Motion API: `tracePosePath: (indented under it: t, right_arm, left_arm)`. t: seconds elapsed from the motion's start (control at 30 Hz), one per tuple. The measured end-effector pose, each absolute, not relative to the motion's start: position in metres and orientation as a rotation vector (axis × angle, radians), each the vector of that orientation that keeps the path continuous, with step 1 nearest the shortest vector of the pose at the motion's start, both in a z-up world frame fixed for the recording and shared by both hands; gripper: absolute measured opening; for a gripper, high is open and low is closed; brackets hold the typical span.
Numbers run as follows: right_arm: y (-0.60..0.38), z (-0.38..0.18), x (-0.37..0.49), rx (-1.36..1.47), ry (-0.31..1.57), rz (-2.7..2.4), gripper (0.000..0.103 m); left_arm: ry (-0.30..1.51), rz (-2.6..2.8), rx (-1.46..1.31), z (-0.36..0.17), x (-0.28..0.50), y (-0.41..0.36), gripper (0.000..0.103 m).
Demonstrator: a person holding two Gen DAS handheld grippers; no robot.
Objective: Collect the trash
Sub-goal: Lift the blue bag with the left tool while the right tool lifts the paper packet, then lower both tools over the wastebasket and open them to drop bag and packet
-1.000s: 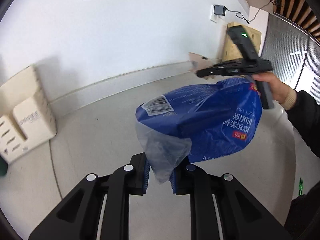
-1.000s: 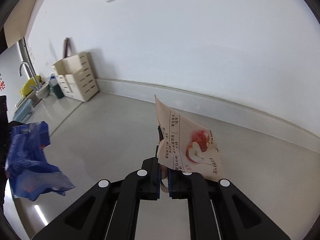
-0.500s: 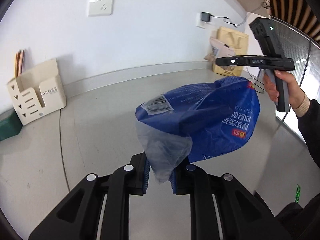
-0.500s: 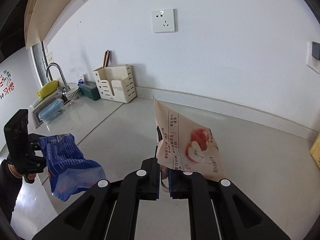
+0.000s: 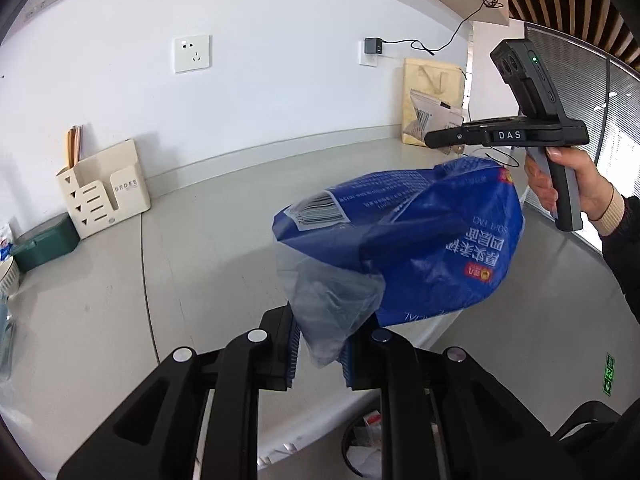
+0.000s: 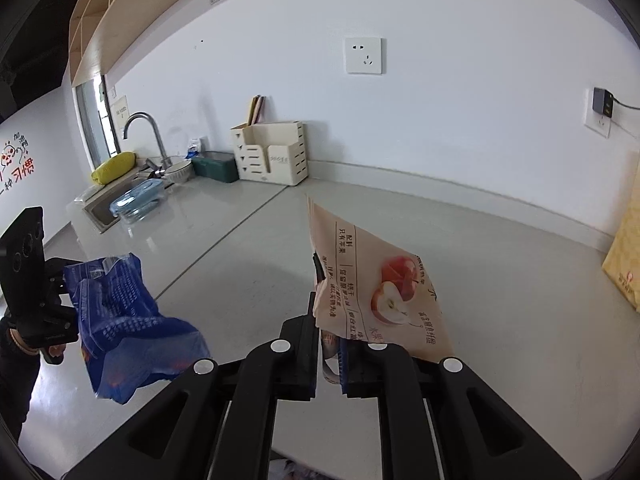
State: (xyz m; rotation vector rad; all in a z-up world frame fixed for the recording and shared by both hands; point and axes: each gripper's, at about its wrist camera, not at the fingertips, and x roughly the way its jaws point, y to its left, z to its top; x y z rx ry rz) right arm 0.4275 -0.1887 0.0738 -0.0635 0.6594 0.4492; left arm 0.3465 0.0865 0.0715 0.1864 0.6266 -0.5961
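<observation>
Left wrist cam: left gripper (image 5: 318, 354) clamped on blue tissue bag (image 5: 404, 248), right gripper (image 6: 330, 364) on apple snack pouch (image 6: 376, 292), prob headed to the bin (image 5: 360, 444) below the counter.

Two wrist fisheyes, close behind their fingers, facing the wall, both sharing the countertop (image 5: 208, 240) (image 6: 500, 280)

"DAS" stands in white letters on the right gripper's (image 5: 444, 142) black body, at two o'clock in the left wrist view. The cream organizer (image 5: 108, 190) at nine o'clock reads "DROEE". The blue bag (image 5: 420, 248) carries a barcode label and upside-down Chinese print — not legible. The apple packet (image 6: 376, 292) bears Chinese columns.
</observation>
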Motion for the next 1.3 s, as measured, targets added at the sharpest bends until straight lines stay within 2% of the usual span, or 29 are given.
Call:
tracePosePath:
  t: [0.43, 0.77, 1.03, 1.3]
  right_arm:
    - [-0.176, 0.046, 0.306, -0.047, 0.674, 0.449, 0.012]
    - [-0.170, 0.022, 0.232, 0.010, 0.711, 0.473, 0.014]
    - [-0.170, -0.017, 0.194, 0.010, 0.749, 0.467, 0.016]
    - [-0.176, -0.075, 0.183, 0.036, 0.840, 0.480, 0.015]
  left_arm:
    - [0.668, -0.614, 0.181, 0.055, 0.241, 0.093, 0.018]
    - [0.714, -0.641, 0.165, 0.035, 0.191, 0.101, 0.018]
    - [0.776, -0.654, 0.172, 0.000, 0.164, 0.092, 0.018]
    - [0.881, -0.666, 0.154, -0.064, 0.167, 0.088, 0.018]
